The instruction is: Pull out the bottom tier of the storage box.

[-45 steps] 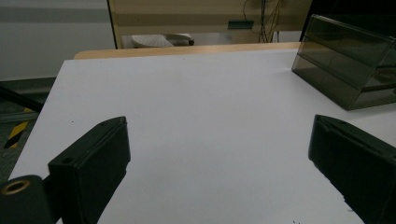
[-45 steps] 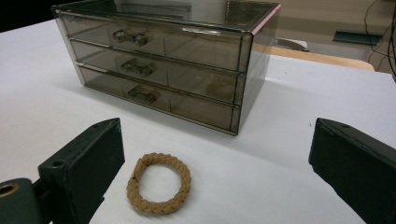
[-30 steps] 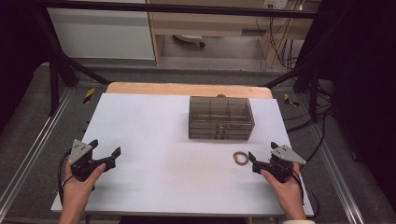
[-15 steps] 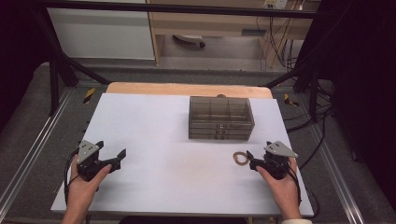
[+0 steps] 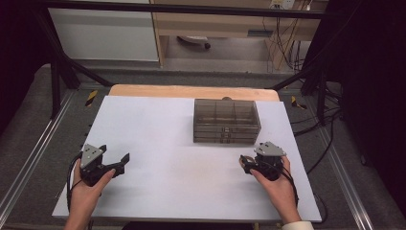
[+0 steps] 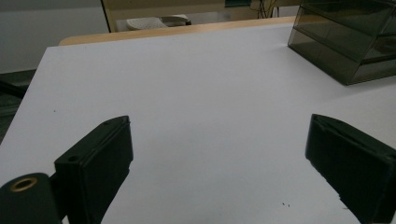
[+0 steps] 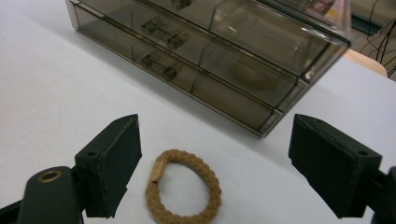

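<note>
Brown and braided, the hair tie (image 7: 183,189) lay flat on the white worktop (image 5: 182,143), just in front of the see-through drawer box (image 5: 226,120). The right hand-held gripper (image 7: 212,163) had just been closing a little, jaws wide around the tie but not pinching it. The left hand-held gripper (image 6: 219,168) sat open and empty. Nothing was picked up yet.

Tan braided elastic hair tie (image 7: 183,190) flat on white counter (image 7: 56,88), between spread black jaws, nearer left one. Smoky transparent plastic drawer box (image 7: 210,60) beyond tie.
</note>
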